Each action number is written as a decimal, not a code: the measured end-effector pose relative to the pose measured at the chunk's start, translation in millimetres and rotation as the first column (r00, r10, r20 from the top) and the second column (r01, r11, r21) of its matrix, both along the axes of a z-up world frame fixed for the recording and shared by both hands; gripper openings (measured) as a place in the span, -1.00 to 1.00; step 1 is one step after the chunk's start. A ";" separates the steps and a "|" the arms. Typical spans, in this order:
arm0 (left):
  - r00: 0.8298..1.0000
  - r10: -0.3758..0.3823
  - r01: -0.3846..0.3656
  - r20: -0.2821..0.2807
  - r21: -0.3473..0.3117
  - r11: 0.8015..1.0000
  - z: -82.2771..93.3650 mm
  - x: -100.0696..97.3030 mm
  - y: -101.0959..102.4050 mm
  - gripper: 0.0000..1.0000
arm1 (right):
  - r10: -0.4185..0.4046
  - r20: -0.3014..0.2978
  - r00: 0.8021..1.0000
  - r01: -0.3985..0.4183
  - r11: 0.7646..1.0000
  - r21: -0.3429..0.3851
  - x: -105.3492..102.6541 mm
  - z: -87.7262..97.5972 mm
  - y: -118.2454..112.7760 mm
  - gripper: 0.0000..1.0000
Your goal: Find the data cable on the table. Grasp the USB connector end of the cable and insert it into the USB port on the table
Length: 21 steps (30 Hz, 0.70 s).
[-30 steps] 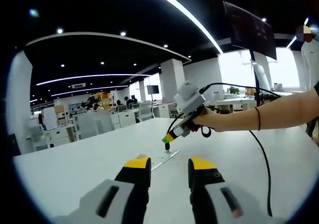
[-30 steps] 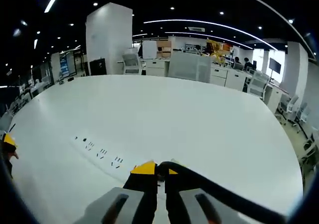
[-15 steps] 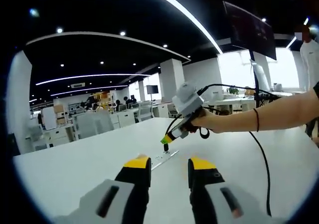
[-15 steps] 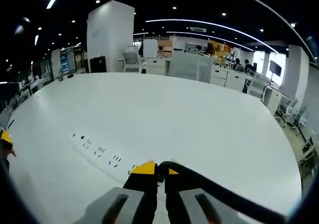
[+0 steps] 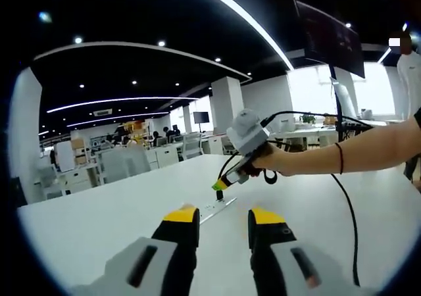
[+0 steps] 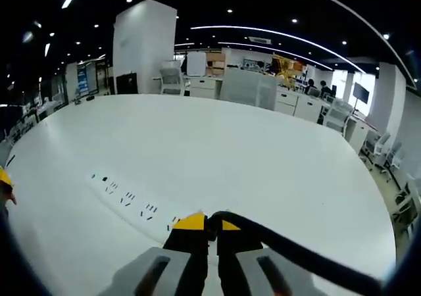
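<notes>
1. Right gripper [image 6: 209, 222], bottom centre of the right gripper view: yellow-tipped jaws clenched on the glossy black data cable [image 6: 289, 253], which sweeps off to the lower right of the frame.
2. Left gripper [image 5: 223, 218], bottom centre of the left gripper view: jaws released, with a clear gap between the yellow tips and nothing in it.
3. What's changed? Very little in the last second. In the left gripper view the right gripper has drifted a touch to the left, and its tip still points down over the strip. In the right gripper view the strip's dark slots have slid slightly toward the lower left. That's the camera shifting, not the strip.
4. My read: this is fine lining-up, not the push. The plug hangs clear of the strip, so insertion is not yet done.
5. The plug itself: a short dark USB connector [image 5: 220, 195] pokes out below the clenched tips at mid-frame. It sits just above the near end of the long white power strip [image 5: 220, 208], which lies flat on the white worktop [image 5: 99, 223].
6. Behind the person's hand [image 5: 273, 159], the thin cable arcs up, then hangs slack down the right of the frame.
7. The slots show only as small dark marks left of centre in the right gripper view. I cannot tell which one is the USB port.
</notes>
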<state>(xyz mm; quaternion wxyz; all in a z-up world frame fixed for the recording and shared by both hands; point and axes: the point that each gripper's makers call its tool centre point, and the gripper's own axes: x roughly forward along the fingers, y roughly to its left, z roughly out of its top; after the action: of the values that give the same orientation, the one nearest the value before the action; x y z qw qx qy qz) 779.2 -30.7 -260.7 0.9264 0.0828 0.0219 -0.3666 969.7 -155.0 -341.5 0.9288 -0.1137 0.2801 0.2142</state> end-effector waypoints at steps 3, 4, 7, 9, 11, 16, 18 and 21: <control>1.000 0.001 -0.001 -0.001 0.001 1.000 -0.7 -0.2 0.3 -0.40 | -0.006 0.000 1.000 0.006 1.000 0.007 0.2 -0.1 -0.6 -0.92; 1.000 0.001 -0.001 0.000 0.000 1.000 -0.7 -0.2 0.4 -0.40 | -0.005 0.002 1.000 0.004 1.000 0.010 -0.1 -0.4 -0.7 -0.92; 1.000 0.002 -0.002 -0.001 -0.001 1.000 -0.9 -0.3 0.3 -0.40 | -0.007 0.012 1.000 0.007 1.000 0.013 0.1 -0.4 -0.1 -0.92; 1.000 0.001 -0.001 -0.002 0.000 1.000 -1.4 -0.2 -0.2 -0.40 | -0.009 0.019 1.000 0.008 1.000 0.013 -0.9 -2.1 -0.1 -0.92; 1.000 -0.001 0.001 -0.004 -0.001 1.000 -1.7 0.0 -1.0 -0.40 | -0.008 0.027 1.000 0.008 1.000 0.007 -0.9 -2.1 -0.1 -0.92; 1.000 -0.002 0.002 -0.004 0.002 1.000 -2.7 -0.2 -1.5 -0.39 | -0.015 0.025 1.000 0.014 1.000 0.013 -1.4 -2.1 -0.5 -0.93; 1.000 -0.001 0.001 -0.005 0.000 1.000 -2.8 0.1 -1.3 -0.39 | -0.016 0.026 1.000 0.016 1.000 0.016 -2.4 -2.6 0.4 -0.93; 1.000 -0.001 0.001 -0.006 0.000 1.000 -2.8 0.0 -1.3 -0.39 | -0.019 0.025 1.000 0.019 1.000 0.018 -1.6 -2.8 0.3 -0.93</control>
<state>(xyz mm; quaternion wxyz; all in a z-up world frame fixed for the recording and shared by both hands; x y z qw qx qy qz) 779.3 -32.0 -263.6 0.9262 0.0816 0.0244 -0.3673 968.1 -154.7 -344.3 0.9352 -0.1055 0.2675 0.2065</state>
